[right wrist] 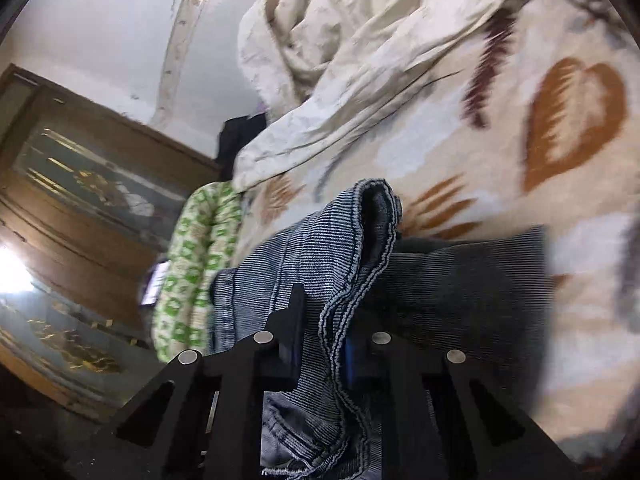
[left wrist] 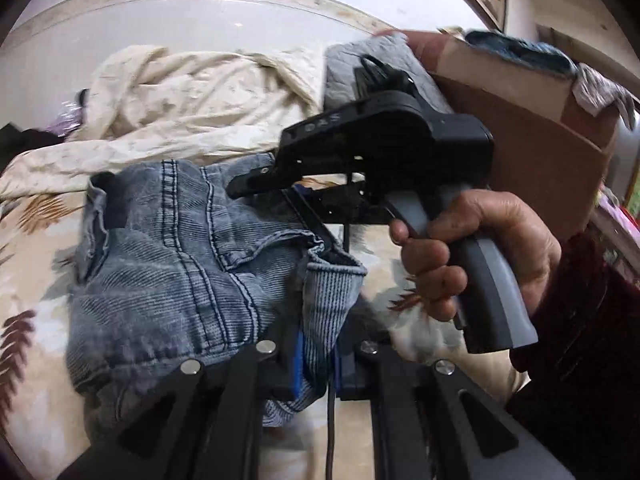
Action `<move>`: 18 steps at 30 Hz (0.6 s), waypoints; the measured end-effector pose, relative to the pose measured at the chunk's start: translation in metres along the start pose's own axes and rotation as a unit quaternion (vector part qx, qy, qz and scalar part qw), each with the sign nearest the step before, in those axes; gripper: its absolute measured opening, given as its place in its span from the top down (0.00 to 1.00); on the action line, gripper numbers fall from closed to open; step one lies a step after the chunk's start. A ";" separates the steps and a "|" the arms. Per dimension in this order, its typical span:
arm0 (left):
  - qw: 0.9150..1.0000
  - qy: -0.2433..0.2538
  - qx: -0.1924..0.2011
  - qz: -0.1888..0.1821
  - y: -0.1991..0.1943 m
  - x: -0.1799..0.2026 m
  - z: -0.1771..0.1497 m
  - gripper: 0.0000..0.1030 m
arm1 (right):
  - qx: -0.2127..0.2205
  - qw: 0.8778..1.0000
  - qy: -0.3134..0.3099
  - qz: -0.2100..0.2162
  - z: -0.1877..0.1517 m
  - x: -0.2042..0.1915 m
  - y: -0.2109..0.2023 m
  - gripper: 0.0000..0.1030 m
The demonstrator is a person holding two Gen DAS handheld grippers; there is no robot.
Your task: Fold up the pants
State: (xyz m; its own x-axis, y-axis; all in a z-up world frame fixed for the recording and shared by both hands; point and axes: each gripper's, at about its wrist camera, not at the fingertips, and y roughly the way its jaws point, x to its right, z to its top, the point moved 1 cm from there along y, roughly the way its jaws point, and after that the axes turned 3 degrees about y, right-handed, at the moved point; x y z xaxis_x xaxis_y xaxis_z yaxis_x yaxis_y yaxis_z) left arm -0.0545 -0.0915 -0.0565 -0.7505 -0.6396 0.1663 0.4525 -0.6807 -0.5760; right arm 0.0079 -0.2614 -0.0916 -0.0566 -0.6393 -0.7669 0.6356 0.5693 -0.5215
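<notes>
Blue denim pants [left wrist: 172,248] lie bunched on a leaf-print bedspread [left wrist: 36,248]. My left gripper [left wrist: 318,364] is shut on a ribbed fold of them, which hangs between its blue pads. To the right, a person's hand [left wrist: 480,248] holds my right gripper [left wrist: 244,186], whose tips reach the pants' far edge. In the right wrist view the right gripper [right wrist: 322,344] is shut on a stitched hem of the pants [right wrist: 320,248], which drapes over and between the fingers. A darker part of the cloth [right wrist: 460,280] spreads flat to the right.
A crumpled cream quilt [left wrist: 192,96] lies at the back of the bed, near a white wall. A brown cardboard box [left wrist: 540,152] with clothes on top stands at the right. A green patterned cushion [right wrist: 196,264] and a wooden cabinet [right wrist: 80,200] are beside the bed.
</notes>
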 end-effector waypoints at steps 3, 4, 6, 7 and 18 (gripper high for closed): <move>1.000 0.023 -0.012 -0.017 0.023 0.018 0.003 0.89 | 0.017 0.999 0.005 -0.029 0.004 0.023 -0.017 0.86; 0.999 0.027 -0.020 -0.024 0.032 0.023 0.003 0.88 | 0.026 0.998 0.005 -0.056 0.006 0.032 -0.023 0.86; 0.998 0.035 -0.043 -0.042 0.049 0.031 -0.001 0.88 | 0.025 0.996 0.009 -0.083 0.006 0.048 -0.023 0.86; 0.996 0.044 -0.054 -0.052 0.055 0.036 -0.004 0.88 | 0.014 0.996 0.015 -0.092 0.007 0.059 -0.020 0.86; 0.983 0.143 0.012 -0.116 -0.036 0.031 0.016 0.67 | 0.054 0.993 0.004 -0.104 0.004 0.054 -0.053 0.67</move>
State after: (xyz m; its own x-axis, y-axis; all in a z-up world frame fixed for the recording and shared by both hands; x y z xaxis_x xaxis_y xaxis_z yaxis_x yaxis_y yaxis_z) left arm -0.0863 -0.0925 -0.0181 -0.9382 -0.3414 0.0569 0.2613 -0.8066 -0.5303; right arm -0.0258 -0.3287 -0.1039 -0.2014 -0.7325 -0.6503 0.6884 0.3665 -0.6259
